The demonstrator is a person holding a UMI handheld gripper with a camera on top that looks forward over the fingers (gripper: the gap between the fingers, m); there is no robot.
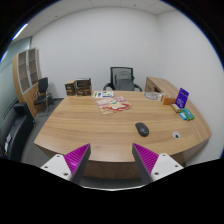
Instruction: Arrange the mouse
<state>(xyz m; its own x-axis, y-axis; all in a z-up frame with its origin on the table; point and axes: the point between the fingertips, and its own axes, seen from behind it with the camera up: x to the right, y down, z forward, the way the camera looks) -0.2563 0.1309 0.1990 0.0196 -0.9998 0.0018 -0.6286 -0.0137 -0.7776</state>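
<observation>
We hold the gripper (pixel 110 160) with its fingers spread wide, gripping nothing. The mouse (pixel 142 128) lies on the wooden table (pixel 80 125), well beyond the fingers, slightly to the right.

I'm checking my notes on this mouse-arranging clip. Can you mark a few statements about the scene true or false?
1. The mouse lies on the table. True.
2. The gripper is shut on the mouse. False: its fingers are open and empty, and the mouse lies beyond them.
3. A chair stands behind the far side of the table. True.
4. The mouse sits on top of the papers. False: it lies apart from them, nearer the gripper.
5. The table is bare except for the mouse. False: papers and boxes also sit on it.
</observation>
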